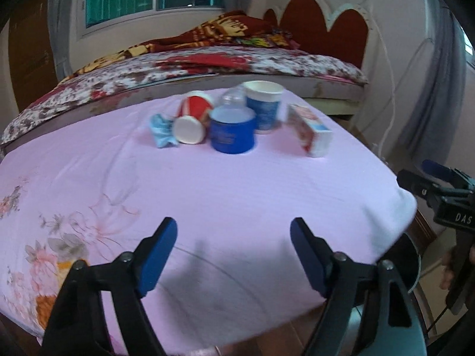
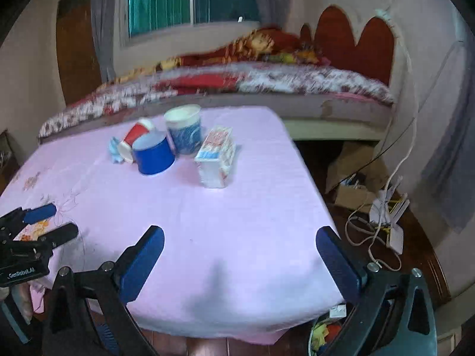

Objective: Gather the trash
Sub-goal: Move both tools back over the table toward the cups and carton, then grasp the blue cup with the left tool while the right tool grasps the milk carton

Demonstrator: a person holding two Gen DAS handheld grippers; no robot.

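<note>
Both grippers, left gripper (image 1: 233,255) and right gripper (image 2: 240,262), are hovering empty with fingers spread wide over the near edge of the pink-clothed worktop (image 1: 207,195). The trash is sitting clustered around the blue tub (image 1: 233,135): a tipped red cup (image 1: 193,120) left of it, a carton (image 1: 311,130) right of it (all probably light, crushable; pinching the rims gently seems wise)
</note>
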